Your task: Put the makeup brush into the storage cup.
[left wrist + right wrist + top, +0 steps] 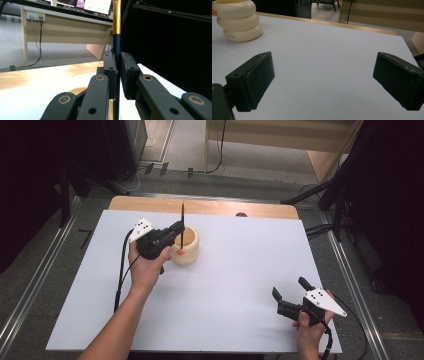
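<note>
White tabletop [225, 285]; slim dark pen [182, 222], gold-banded, upright in ribbed cream cup [189, 251].

Readable text: none in any view.
Cream holder [238, 21]: a faint dark mark low on its bottom ring, too small and blurred to read.
Grey plate on the left gripper [140, 229]: a few dark dots, no letters or numbers.
</note>
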